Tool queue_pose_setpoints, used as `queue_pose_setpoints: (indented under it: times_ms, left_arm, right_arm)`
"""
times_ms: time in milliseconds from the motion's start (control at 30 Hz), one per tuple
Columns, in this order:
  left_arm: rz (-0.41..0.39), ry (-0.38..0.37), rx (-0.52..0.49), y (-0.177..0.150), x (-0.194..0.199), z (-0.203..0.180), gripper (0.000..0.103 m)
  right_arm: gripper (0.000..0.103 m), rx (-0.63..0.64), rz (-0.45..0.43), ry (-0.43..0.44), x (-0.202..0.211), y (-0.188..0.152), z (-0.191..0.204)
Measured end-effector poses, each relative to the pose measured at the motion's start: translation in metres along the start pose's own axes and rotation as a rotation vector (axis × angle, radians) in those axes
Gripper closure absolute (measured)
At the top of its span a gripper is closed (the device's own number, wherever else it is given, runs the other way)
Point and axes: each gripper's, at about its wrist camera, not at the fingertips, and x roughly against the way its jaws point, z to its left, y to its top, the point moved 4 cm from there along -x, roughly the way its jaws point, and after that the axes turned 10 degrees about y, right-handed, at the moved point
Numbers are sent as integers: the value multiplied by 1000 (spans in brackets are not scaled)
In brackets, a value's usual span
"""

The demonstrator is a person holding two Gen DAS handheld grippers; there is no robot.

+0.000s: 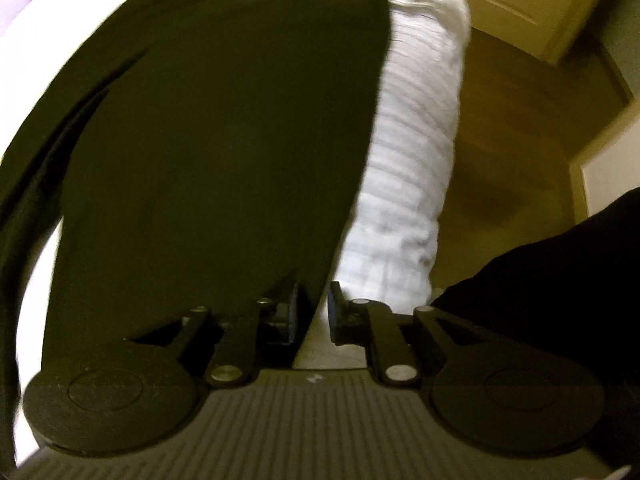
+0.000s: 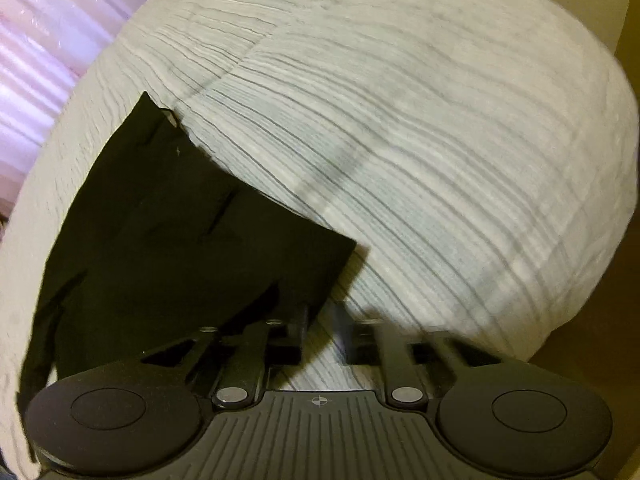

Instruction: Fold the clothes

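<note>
A black garment (image 1: 220, 140) lies spread flat on a white ribbed bed cover (image 1: 412, 140). My left gripper (image 1: 314, 312) points down at the garment's right edge. Its jaws stand a narrow gap apart: the cloth's edge runs beside the left finger, and white cover shows against the right pad. In the right wrist view a corner of the black garment (image 2: 160, 240) lies to the left on the bed cover (image 2: 400, 120). My right gripper (image 2: 324, 332) hovers just past that corner, open, with only white cover between its fingers.
The bed's edge drops to a wooden floor (image 1: 520, 140) on the right, with a pale door (image 1: 520, 0) behind it. A dark sleeve (image 1: 560, 260) reaches in from the right. Pink curtains (image 2: 40, 60) hang beyond the bed.
</note>
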Motion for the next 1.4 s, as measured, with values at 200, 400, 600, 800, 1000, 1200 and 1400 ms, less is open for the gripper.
queue_pose_setpoints:
  times_ms: [200,400,600,800,1000,1200,1400]
  left_arm:
    - [124,199,272,-77,44,45,79]
    - [321,447,459,-208,85,88,67]
    - [476,576,205,-336,94,97,64]
    - [488,631,-8,-405,69,120,73]
    - [418,600,109,-417,89,146,102]
    - [410,491,91,-424,98,132,89]
    - [288,548,224,-434,141,191,74]
  right_arm:
    - [47,113,-52,-3,10,0,48]
    - [47,317,32,129,-19,-33,150]
    - [47,447,130,233,-53,-111,243]
    - [47,430,218,202,-91,-192,298]
    - [47,510,315,186,-120,-245,352]
    - [47,585,347,207,-129,-264,392]
    - [46,592,339,220,-127,-275,413]
